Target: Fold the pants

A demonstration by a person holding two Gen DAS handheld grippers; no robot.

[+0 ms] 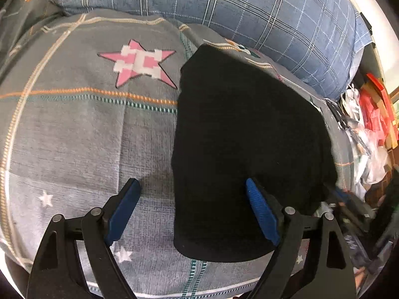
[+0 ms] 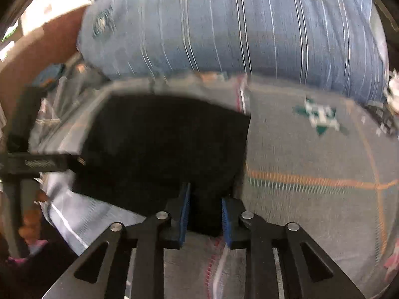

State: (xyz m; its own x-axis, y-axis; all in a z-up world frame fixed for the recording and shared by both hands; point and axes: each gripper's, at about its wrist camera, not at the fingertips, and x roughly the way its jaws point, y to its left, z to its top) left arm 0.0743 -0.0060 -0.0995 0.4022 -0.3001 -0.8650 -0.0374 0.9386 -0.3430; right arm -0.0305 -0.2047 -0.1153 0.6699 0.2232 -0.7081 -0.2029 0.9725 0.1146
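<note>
We see the black pants (image 1: 249,154) lying folded flat on the grey star-print bed sheet (image 1: 87,137), near the blue plaid pillow (image 1: 224,12) at the far side. Our left tool (image 1: 192,186) is spread wide, gripping nothing; our right tool (image 2: 205,199) (blurred) is partly open astride the pants' near edge
</note>
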